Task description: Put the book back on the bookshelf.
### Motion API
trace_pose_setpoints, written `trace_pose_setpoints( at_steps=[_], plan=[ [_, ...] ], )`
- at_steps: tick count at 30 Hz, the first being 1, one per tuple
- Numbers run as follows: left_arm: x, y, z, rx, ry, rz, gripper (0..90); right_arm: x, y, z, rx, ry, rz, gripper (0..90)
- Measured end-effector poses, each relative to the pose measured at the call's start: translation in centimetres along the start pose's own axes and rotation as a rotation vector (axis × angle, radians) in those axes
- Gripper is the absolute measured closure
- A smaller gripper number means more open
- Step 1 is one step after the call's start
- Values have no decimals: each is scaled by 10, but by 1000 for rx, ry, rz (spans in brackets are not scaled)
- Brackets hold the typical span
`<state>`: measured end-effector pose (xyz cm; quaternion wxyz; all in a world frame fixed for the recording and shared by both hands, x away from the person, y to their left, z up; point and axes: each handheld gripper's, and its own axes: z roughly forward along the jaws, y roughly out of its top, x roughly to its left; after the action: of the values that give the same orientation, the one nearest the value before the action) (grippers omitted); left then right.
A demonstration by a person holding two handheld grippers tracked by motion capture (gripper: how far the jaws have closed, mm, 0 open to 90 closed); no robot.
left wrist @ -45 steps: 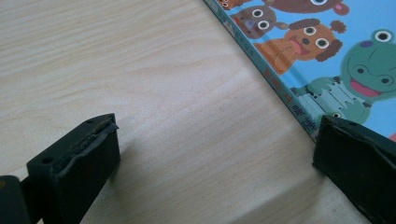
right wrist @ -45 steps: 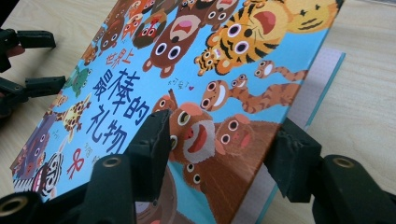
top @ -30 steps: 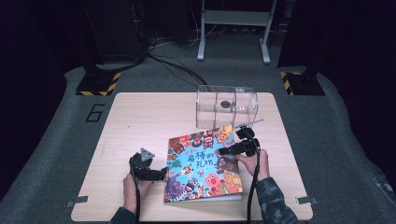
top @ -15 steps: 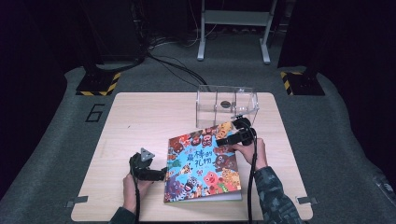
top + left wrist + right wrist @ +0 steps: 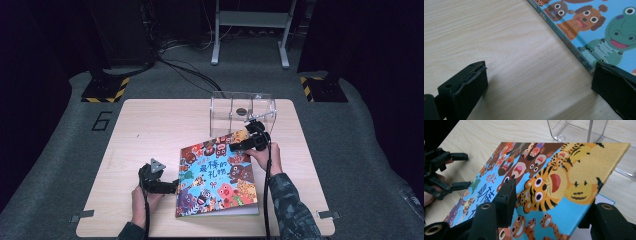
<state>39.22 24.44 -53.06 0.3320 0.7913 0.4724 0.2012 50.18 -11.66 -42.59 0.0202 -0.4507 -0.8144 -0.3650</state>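
A colourful picture book [image 5: 220, 175] with cartoon animals on its cover lies on the wooden table [image 5: 150, 130]. My right gripper [image 5: 239, 146] is at its far right corner. In the right gripper view the cover [image 5: 564, 175] slants up between the jaws of the right gripper [image 5: 549, 202], one jaw over its face and one under its edge. The jaws have just been closing and still stand apart. My left gripper [image 5: 172, 186] rests open on the table at the book's left edge [image 5: 579, 50]. Bare wood lies between the left gripper's [image 5: 539, 82] jaws.
A clear plastic box [image 5: 242, 107] stands on the far side of the table, just behind the book's raised corner and close to the right hand. It is also in the right gripper view [image 5: 579, 130]. Bare tabletop lies to the left and far left.
My right gripper has moved a little away from the person, toward the clear box. The book's far right corner has come up with it. The left gripper has stayed put.
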Motion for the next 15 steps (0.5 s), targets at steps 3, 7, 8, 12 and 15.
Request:
trace_pose_setpoints(
  at_steps=[3, 7, 8, 12, 15],
  plan=[
    [0, 0, 0, 0, 0, 0, 1, 1, 2, 2, -12, -4, 0, 451],
    [0, 0, 0, -1, -1, 0, 1, -1, 2, 3, -23, 6, -23, 462],
    [0, 0, 0, -4, 2, 0, 1, -1, 2, 2, -21, 13, -20, 470],
    [0, 0, 1, -7, 4, 0, 1, -3, 1, 1, -39, 28, -25, 482],
    [0, 0, 0, 0, -1, 1, 1, -3, -2, 1, -63, 43, -21, 510]
  ],
)
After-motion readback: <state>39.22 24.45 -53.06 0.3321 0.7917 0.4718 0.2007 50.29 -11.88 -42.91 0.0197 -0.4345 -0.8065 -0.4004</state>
